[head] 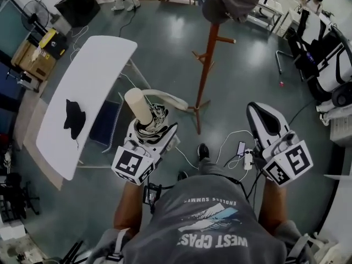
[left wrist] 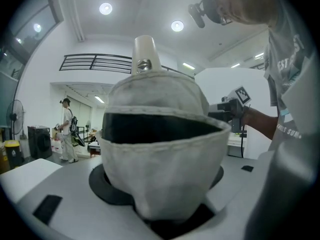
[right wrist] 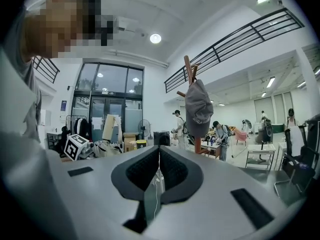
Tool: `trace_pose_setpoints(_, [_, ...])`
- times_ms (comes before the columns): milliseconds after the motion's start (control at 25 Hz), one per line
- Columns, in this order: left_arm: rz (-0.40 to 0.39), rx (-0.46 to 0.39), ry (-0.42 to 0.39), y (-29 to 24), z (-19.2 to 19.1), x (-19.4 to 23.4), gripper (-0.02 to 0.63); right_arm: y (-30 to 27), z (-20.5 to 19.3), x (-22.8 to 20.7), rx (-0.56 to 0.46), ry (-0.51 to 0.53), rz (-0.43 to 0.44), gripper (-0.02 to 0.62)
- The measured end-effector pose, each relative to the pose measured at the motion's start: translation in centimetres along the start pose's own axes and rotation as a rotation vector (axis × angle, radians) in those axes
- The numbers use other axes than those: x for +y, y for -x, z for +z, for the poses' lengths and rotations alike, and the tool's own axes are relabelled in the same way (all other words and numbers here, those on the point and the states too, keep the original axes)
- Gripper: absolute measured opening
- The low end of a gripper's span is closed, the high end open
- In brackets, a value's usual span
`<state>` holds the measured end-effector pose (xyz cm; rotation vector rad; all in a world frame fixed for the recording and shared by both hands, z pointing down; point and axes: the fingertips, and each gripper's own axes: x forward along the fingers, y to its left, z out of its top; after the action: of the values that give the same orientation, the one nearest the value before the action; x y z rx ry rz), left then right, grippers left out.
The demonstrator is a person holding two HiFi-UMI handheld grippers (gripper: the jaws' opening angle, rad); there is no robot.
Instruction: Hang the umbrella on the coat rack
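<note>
The umbrella [head: 155, 116], folded into a bundle with its cream handle up, is held out in front of the person, short of the coat rack [head: 204, 73]. It is grasped by the left gripper [head: 155, 128]. In the left gripper view the pale fabric fills the whole gap, and the fingers are clamped on it (spread wide, given the bulk). The right gripper [head: 257, 113] is carried alongside, its fingers pressed together on nothing.

The rack is seen on the floor just ahead, with a grey cap [head: 231, 1] hung at its top and a bare peg [head: 228, 39] lower on the post. For a clean hang, that free peg is probably better chosen than the crowded top. The bundle should be raised above the peg and lowered on. A strap or loop would be wanted over it (none can be made out). The grip is best eased only once the weight is borne.

A white table [head: 82, 87] is passed on the left. As for writing, "ENDLESS SUMMER" is read on the person's shirt; the cap's print is too small.
</note>
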<state>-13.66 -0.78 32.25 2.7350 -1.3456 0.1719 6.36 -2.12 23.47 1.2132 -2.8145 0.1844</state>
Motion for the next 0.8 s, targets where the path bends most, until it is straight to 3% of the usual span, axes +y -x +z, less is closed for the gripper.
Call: trace_pose_setpoints(800, [0.007, 0.087, 0.048, -9.8, -3.7, 3.4, 0.305, -3.3, -3.1, -5.6, 0.075, -0.058, 0.008, 0.028])
